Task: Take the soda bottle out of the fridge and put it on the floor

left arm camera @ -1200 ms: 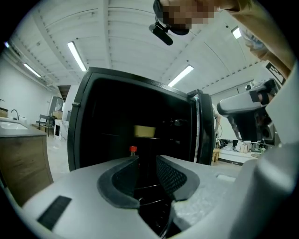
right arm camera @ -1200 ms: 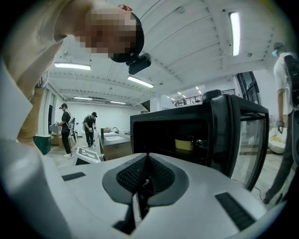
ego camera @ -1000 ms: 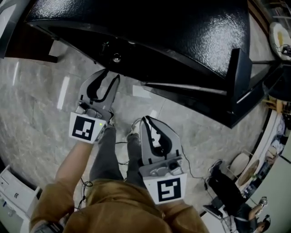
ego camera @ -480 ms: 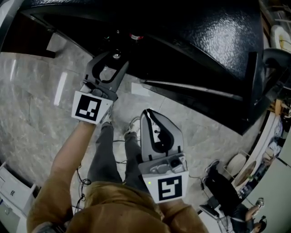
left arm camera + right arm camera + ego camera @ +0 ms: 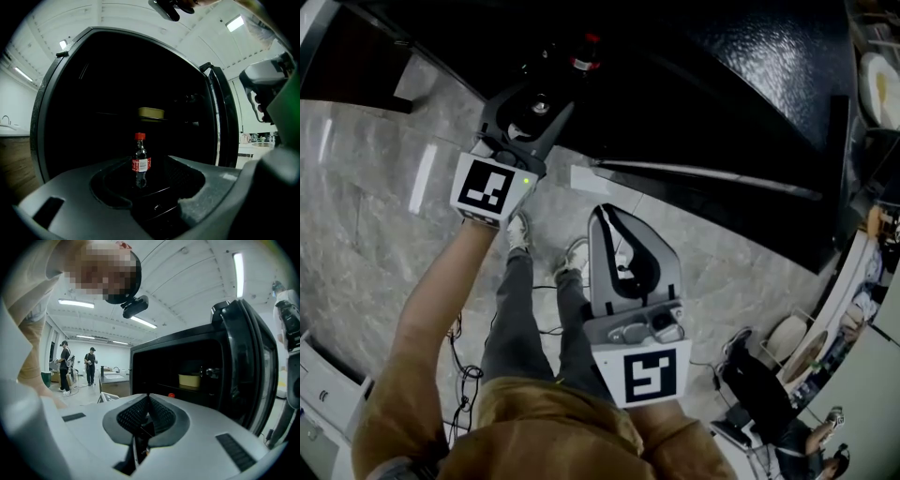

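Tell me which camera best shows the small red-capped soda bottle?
The left gripper view: the dark plastic soda bottle stands whole and upright inside the black fridge, red cap and label clear. The head view catches only its cap and shoulders from above; the right gripper view, just the red cap.

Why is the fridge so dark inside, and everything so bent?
Left gripper view: the fridge is unlit inside, only the soda bottle and a yellow container catch light; the wide lens bows its frame. Head view: ceiling light glints off its glossy top. Right gripper view: bright ceiling strips, same bowing.
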Demonstrator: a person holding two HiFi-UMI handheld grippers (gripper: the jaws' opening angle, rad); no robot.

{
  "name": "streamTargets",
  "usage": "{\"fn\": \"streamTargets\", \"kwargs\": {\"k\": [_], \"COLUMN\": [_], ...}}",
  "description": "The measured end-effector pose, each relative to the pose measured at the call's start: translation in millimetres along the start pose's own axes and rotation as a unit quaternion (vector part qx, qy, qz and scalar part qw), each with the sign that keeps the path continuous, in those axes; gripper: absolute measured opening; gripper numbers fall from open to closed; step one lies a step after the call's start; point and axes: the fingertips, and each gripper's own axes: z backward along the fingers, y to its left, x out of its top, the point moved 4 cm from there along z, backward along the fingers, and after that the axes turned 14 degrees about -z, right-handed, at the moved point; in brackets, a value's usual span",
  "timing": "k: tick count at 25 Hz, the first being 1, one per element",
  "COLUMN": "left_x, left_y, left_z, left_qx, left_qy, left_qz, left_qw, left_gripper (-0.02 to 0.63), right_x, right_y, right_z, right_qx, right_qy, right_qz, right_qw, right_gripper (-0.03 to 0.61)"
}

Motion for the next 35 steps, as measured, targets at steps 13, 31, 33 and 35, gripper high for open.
{"fn": "streamTargets", "kwargs": {"k": [13, 31, 33, 35], "left_x": [-13.5, -21.2, -20.7, -21.5], "left_y": [6.2, 10.3, 12.1, 13.7], "left_z": [-38.6, -72.1, -77.5, -82.9], "left_qx": [-0.002, -0.002, -0.004, -0.006], "left_qy": [-0.01, 0.0, 0.002, 0.006], "left_qz": [-0.006, 0.011, 0.015, 0.015], "left_qw": [0.9999, 0.9999, 0.9999, 0.9999], "left_gripper": [0.232, 0.293, 0.293, 0.295], "right_x": [-14.0, -23.0, -23.4, -23.8], "right_y": [-11.9, -14.0, -12.1, -12.1], "right_z": [-15.3, -16.9, -18.7, -20.1], "right_qx": [-0.007, 0.005, 0.012, 0.015], "right_qy": [-0.003, 0.003, 0.004, 0.004], "right_qz": [0.002, -0.015, -0.015, -0.015], "right_qw": [1.0, 1.0, 1.0, 1.0], "right_gripper": [0.003, 0.003, 0.003, 0.003]}}
